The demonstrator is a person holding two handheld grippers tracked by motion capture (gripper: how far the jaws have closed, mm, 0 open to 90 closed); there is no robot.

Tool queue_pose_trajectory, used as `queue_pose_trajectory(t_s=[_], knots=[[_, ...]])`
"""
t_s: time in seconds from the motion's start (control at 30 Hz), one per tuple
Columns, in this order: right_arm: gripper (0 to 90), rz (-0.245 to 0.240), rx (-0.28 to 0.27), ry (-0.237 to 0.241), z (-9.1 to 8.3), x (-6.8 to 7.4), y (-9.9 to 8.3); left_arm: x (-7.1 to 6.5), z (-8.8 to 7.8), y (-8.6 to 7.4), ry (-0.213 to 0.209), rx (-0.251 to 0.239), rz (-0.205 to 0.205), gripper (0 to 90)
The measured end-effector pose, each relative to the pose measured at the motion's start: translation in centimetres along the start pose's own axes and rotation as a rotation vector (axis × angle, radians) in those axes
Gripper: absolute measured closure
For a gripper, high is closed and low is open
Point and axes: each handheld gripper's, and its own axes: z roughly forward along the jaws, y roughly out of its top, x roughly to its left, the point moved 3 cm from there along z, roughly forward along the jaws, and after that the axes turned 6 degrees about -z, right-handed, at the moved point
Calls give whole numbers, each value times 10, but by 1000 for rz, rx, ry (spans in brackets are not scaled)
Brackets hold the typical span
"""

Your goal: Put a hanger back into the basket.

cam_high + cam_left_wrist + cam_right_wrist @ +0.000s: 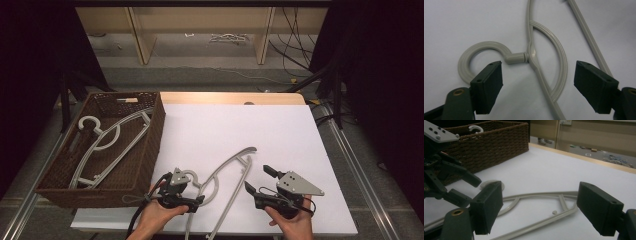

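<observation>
A grey plastic hanger (pixel 225 164) lies flat on the white table (pixel 240 125) near its front edge. My left gripper (pixel 191 188) hovers over the hanger's hook and stands open. In the left gripper view the hook (pixel 484 45) and neck (pixel 517 57) lie between and beyond the spread jaws of that gripper (pixel 540 83), apart from them. My right gripper (pixel 259 179) is open just right of the hanger's bar, holding nothing. The right gripper view looks through its wide jaws (pixel 539 205) at the hanger (pixel 541 194) and at the left gripper (pixel 467 190).
A brown wicker basket (pixel 157 125) stands at the table's left and holds grey hangers (pixel 107 140); its wall (pixel 494 142) shows in the right gripper view. Behind the table are wooden furniture legs and cables on the floor.
</observation>
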Motion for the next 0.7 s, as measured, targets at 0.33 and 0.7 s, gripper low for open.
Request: queue_pose_trajectory(t_s=[0.33, 0.7], knots=[[220, -1, 1, -1, 0, 0, 0, 4, 9, 5, 17, 29, -11, 199], [220, 1, -15, 15, -1, 1, 0, -3, 20, 7, 23, 80, -12, 352]])
